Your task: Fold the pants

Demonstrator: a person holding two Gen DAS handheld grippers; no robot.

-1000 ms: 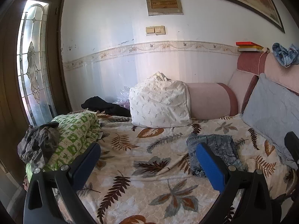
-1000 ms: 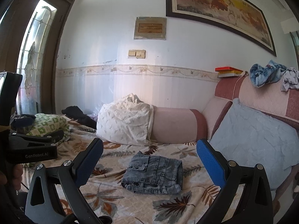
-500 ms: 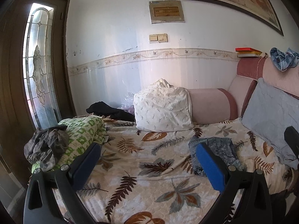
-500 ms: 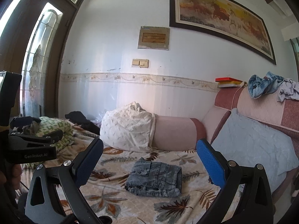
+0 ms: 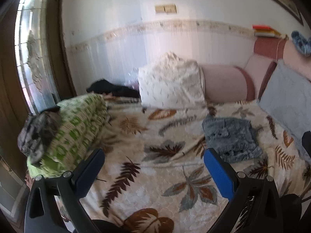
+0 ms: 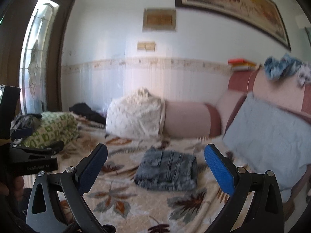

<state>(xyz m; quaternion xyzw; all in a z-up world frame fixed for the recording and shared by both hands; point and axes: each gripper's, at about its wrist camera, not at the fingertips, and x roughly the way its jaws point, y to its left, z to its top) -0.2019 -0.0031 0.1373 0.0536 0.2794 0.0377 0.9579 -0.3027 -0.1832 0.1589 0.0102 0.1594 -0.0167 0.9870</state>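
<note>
Hovering above the bed, the left gripper points toward the wall with its jaws spread wide and nothing between them. The right gripper hangs in the same level pose, jaws equally wide and empty.

Folded into a compact bundle, the denim pants lie flat on the leaf-print bedspread; in the right wrist view they sit between the two blue pads, toward 12 o'clock from the jaws and clear of them. In the left wrist view the pants lie off toward 2 o'clock, just past the right-hand pad.

Only the right wrist view shows the left gripper's black body at 9 o'clock, and a large framed painting high on the wall. Only the left wrist view gives a close look at the grey crumpled garment on top of the green patterned bundle at 10 o'clock.

Behind the pants stand a white pillow and a pink bolster; a pale blue cushion leans at 3 o'clock. Both views are motion-blurred.
</note>
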